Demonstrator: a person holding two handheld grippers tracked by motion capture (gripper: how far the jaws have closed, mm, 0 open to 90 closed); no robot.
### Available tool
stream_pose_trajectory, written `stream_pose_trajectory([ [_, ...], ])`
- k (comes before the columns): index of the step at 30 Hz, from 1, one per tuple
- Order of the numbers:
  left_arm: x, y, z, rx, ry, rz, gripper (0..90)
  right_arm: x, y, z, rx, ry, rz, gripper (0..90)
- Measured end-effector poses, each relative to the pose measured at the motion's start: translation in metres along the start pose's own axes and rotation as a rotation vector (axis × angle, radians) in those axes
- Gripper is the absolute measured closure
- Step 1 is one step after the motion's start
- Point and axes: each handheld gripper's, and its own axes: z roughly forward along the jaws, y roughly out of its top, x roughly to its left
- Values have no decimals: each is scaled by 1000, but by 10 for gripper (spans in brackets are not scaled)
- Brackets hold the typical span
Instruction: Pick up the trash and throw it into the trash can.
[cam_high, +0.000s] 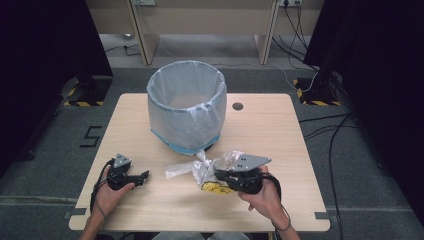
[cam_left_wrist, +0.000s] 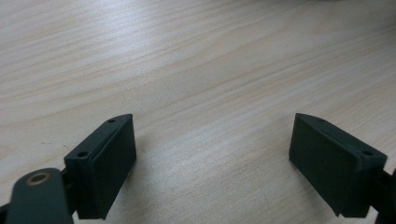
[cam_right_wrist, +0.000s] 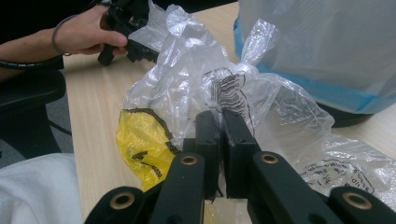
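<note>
Right gripper view: bag (cam_right_wrist: 196, 88) clamped in right hand-held gripper (cam_right_wrist: 222, 123)
Left hand-held gripper (cam_left_wrist: 212, 154) rests on the worktop (cam_high: 280, 135), jaws apart; bin (cam_high: 186, 107) stands behind

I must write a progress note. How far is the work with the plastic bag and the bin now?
Done: the right tool is shut on the clear plastic bag holding something yellow. In hand: the bag is gripped near the table's front edge, short of the lined bin. Left: getting the bag into the bin, probably. The left tool is open with nothing between its jaws.
</note>
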Motion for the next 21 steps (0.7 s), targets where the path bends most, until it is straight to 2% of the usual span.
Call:
stream_pose_trajectory([
  [5, 0, 0, 0, 1, 0, 0, 139, -5, 8, -13, -19, -6, -3, 864],
  [12, 0, 0, 0, 1, 0, 0, 139, -14, 14, -21, -35, 3, 16, 864],
  [21, 0, 0, 0, 1, 1, 1, 139, -22, 38, -47, -61, -30, -13, 864],
])
